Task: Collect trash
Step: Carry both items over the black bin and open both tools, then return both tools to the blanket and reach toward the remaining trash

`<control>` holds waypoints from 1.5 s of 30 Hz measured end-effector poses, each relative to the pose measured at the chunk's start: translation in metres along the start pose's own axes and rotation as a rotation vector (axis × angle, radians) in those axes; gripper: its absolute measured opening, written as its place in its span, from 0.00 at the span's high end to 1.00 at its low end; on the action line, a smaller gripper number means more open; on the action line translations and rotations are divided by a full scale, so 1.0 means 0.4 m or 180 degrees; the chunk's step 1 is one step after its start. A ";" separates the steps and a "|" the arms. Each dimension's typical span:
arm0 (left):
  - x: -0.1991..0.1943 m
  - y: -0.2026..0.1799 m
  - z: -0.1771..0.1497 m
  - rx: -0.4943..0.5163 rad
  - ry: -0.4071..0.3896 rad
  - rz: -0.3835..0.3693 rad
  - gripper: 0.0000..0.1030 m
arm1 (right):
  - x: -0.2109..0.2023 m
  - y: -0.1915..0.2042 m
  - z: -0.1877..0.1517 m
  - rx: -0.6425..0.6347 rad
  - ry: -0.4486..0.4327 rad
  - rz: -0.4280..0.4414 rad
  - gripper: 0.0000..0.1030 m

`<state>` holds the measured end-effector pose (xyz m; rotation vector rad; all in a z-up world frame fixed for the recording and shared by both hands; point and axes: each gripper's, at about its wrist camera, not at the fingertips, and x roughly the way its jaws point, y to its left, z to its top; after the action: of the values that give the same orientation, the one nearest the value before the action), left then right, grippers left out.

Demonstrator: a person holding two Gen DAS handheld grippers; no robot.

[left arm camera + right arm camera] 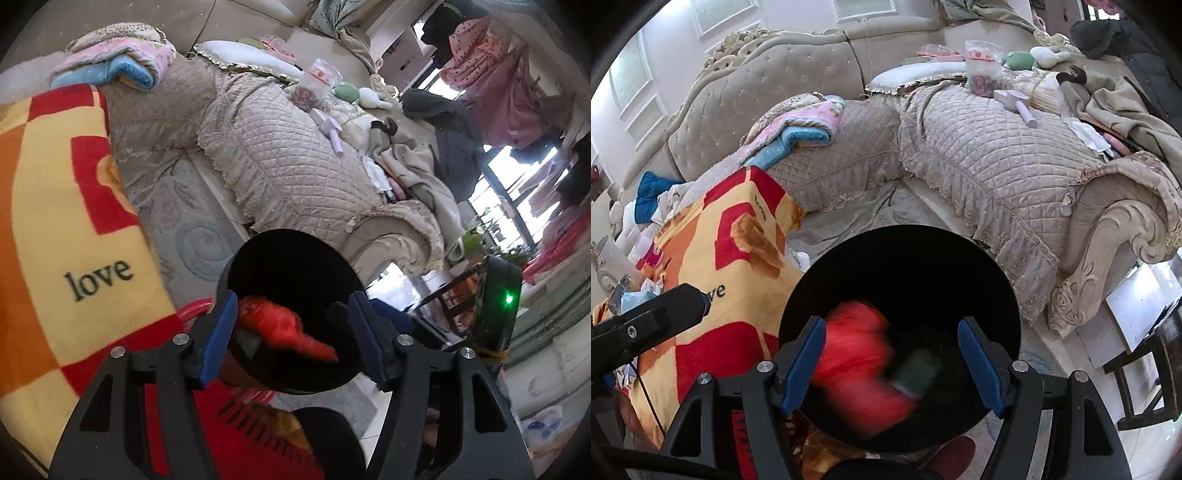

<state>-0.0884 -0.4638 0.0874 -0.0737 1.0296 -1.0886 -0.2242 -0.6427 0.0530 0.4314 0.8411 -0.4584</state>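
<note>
A round black trash bin (291, 266) stands on the floor below both grippers; it also shows in the right wrist view (905, 266). A crumpled red wrapper (284, 325) lies inside it, blurred in the right wrist view (857, 354), next to a dark green item (918, 369). My left gripper (291, 336) is open over the bin's mouth, fingers apart from the wrapper. My right gripper (894, 363) is open above the bin, nothing between its blue pads (803, 363). The left gripper's arm (646, 325) shows at the left of the right wrist view.
A red, orange and yellow "love" blanket (66, 236) drapes at the left. A quilted beige sofa (979, 155) curves behind the bin, holding folded blankets (801, 129), a plastic bag (982, 70), a lilac tool (1019, 105) and clothes (1115, 103). A dark chair (1145, 369) stands right.
</note>
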 end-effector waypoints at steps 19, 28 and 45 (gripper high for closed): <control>-0.165 0.146 -0.101 0.0065 -0.0375 0.1374 0.41 | 0.009 0.221 -0.038 -0.0446 0.0064 0.0370 0.27; -0.276 0.219 -0.145 -0.0062 -0.0527 0.1670 0.41 | 0.002 0.354 -0.056 -0.0688 0.0098 0.0546 0.25; -0.585 0.435 -0.293 -0.0634 -0.0754 0.2341 0.41 | 0.024 0.692 -0.165 -0.1307 0.0475 0.1205 0.24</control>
<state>-0.0691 -0.1502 0.0853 0.0179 0.8411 -0.2991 -0.1079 -0.3829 0.0564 0.2358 0.9461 0.1005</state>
